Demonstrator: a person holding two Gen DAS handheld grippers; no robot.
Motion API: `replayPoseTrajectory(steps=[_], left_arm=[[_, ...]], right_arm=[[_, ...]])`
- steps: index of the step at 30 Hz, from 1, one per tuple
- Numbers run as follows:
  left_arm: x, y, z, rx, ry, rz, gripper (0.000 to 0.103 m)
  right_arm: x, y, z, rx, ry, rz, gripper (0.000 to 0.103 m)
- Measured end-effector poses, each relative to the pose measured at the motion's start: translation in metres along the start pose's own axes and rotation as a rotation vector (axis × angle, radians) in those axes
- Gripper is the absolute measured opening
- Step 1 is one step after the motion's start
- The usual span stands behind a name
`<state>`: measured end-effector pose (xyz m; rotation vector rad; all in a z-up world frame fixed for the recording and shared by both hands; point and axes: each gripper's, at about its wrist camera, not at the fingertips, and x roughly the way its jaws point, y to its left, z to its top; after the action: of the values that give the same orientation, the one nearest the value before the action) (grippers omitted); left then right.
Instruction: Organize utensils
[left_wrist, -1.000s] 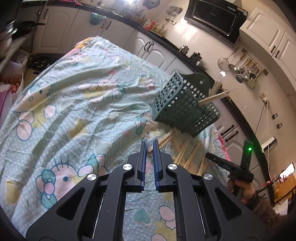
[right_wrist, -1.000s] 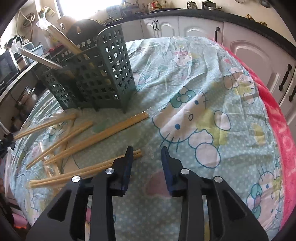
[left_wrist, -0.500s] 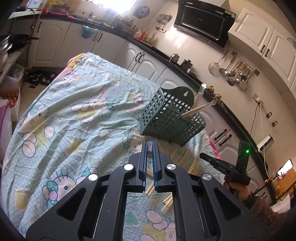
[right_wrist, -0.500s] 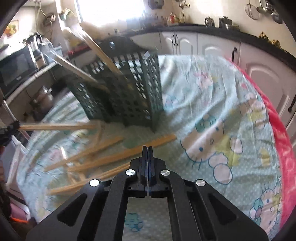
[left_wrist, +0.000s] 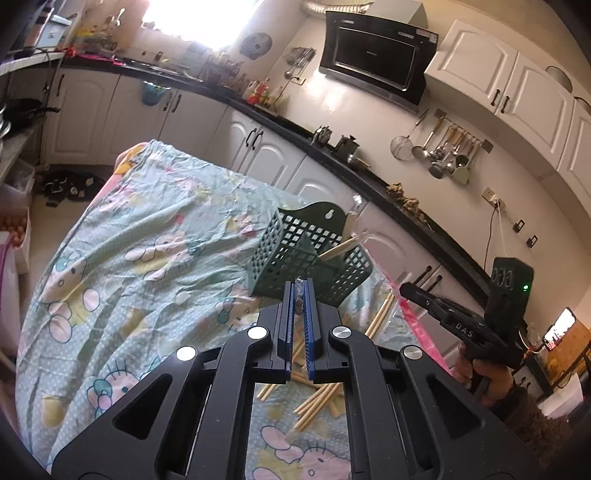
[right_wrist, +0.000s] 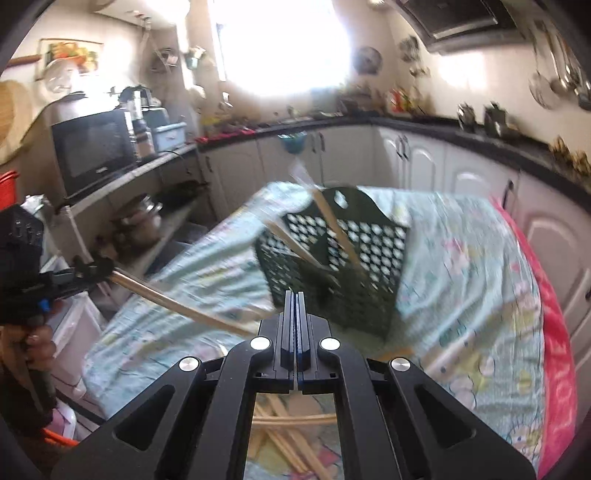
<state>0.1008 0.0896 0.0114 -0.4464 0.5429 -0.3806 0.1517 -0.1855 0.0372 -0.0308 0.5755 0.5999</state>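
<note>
My left gripper (left_wrist: 300, 291) is clamped on a wrapped chopstick pair (right_wrist: 173, 301), lifted over the table. My right gripper (right_wrist: 296, 299) is fully closed, pads together, gripping nothing. The green basket (left_wrist: 295, 254) stands on the patterned tablecloth (left_wrist: 155, 258); loose chopsticks (left_wrist: 317, 402) lie beside it.

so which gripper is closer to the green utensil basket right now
Right, probably. The right gripper hangs just in front of the green utensil basket; the left gripper is further off to one side.
</note>
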Motion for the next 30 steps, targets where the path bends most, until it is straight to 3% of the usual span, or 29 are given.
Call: replayPoseTrajectory(steps=[14, 30], left_arm=[[-0.007, -0.026, 0.023, 0.055, -0.047, -0.043, 0.002], [-0.024, -0.047, 0.059, 0.112, -0.116, -0.066, 0.002]], right_arm=[[-0.03, 0.062, 0.035, -0.126, -0.088, 0.102, 0.001], [-0.053, 0.07, 0.066, -0.153, -0.188, 0.102, 0.001]])
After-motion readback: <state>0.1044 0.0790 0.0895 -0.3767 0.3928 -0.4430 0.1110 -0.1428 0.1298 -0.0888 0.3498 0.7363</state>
